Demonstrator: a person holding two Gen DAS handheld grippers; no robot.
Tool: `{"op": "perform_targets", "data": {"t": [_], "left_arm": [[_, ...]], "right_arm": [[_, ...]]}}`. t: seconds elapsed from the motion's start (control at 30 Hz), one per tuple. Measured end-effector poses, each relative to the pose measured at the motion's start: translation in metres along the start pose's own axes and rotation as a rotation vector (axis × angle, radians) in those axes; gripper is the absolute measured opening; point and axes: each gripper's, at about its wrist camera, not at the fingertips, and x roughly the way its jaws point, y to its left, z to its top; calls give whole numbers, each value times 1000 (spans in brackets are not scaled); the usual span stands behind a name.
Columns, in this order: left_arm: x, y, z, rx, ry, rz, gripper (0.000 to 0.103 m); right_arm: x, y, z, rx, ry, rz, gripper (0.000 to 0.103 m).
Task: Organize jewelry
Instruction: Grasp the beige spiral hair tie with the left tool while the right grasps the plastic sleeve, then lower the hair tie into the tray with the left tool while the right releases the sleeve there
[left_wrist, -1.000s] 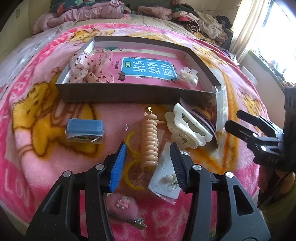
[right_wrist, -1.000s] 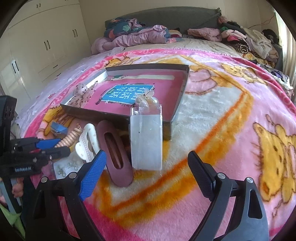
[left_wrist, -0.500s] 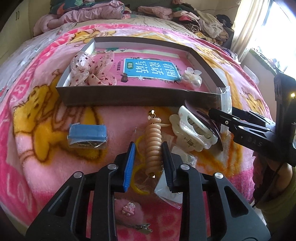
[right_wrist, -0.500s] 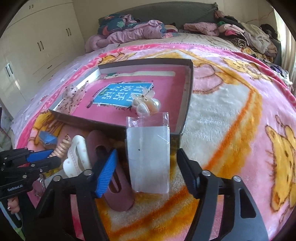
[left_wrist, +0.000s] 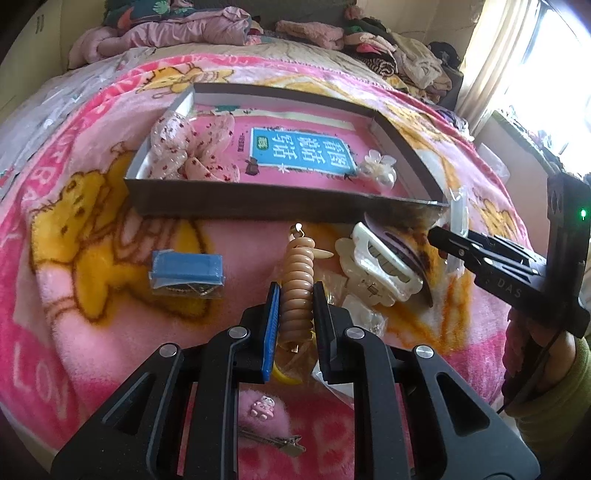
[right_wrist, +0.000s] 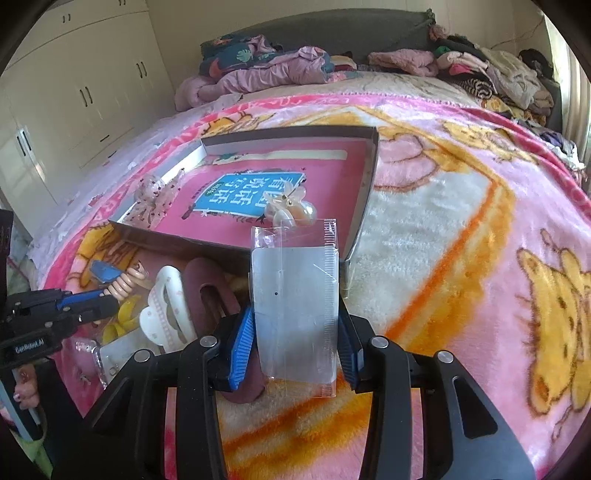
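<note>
My left gripper (left_wrist: 296, 295) is shut on a beige spiral hair tie (left_wrist: 299, 266) that lies on the pink blanket in front of the grey tray (left_wrist: 258, 201). My right gripper (right_wrist: 295, 317) has its jaws closing on a clear plastic packet (right_wrist: 295, 280), and both pads touch the packet's sides. The packet stands against the tray's near corner. Inside the tray lie a spotted sheer bow (left_wrist: 188, 147) and a pearl flower clip (left_wrist: 380, 168) on a pink book. In the left wrist view the right gripper (left_wrist: 439, 236) reaches in from the right.
Between the grippers lie a white claw clip (left_wrist: 376, 262) and a maroon clip (right_wrist: 210, 291). A blue packet (left_wrist: 186, 267) sits to the left. A pink fluffy clip (left_wrist: 262, 410), yellow rings (left_wrist: 284, 374) and a small earring bag (left_wrist: 365, 317) are near me. Clothes are piled at the bed's far end.
Both grippers have closed: the left around the spiral hair tie, the right around the clear packet. The right gripper also came forward toward the tray's corner.
</note>
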Motion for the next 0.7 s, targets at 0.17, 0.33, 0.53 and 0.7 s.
{"op": "perform_targets", "data": {"t": [0.17,0.33,0.53,0.7], "left_arm": [[-12,5,4,-12,-27,0,11],[-25,10,11,-25,-63,9,11],[-38,17,17,-35,-95,27,11],[-44,24,21,-51,-107,31,11]], "right_arm": [[-13,3,1,-12,-17,7,38],[-23,10,7,-24,-40,18,38],[-29,24,16,-51,-53,42,38],[-27,38,23,-75,-53,67,38]]}}
